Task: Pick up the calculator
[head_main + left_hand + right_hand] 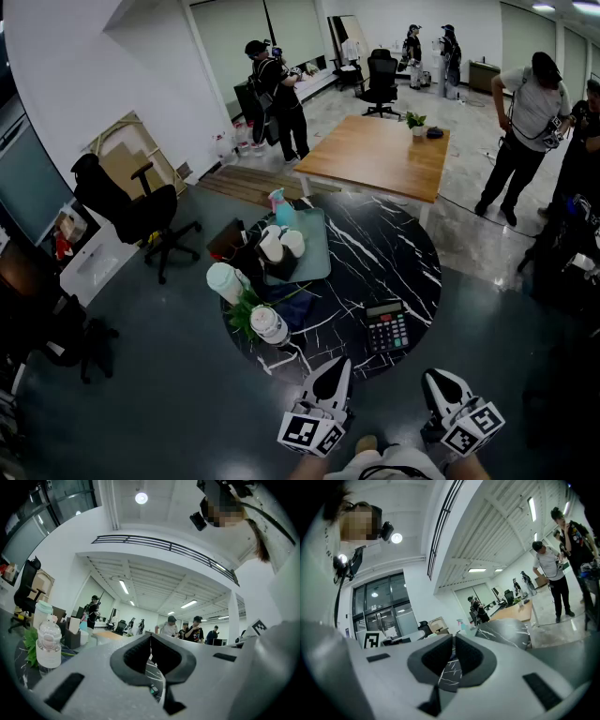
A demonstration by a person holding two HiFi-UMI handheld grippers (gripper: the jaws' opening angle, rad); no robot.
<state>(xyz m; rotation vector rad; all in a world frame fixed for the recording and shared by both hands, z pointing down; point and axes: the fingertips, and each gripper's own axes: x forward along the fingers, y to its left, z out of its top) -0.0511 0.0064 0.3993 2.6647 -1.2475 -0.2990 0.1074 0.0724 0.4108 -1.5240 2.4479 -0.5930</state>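
Head view: round black table with white marble veining (394,246); on it, near the front edge and right of centre, the black desk calculator with grey keys (386,327), lying flat, apart from both tools. Left of it stand a clear plastic bottle with a white label (269,324), a leafy green plant (244,314) and a pale teal tray (314,251). The left gripper (335,368) and right gripper (438,379) hang just off the table's near rim, and the calculator lies beyond the gap between them. Left gripper view: tongs (150,641) pressed together at the tips; the bottle (48,642) stands at far left. Right gripper view: tongs (453,640) pressed together; veined tabletop (506,629) beyond.
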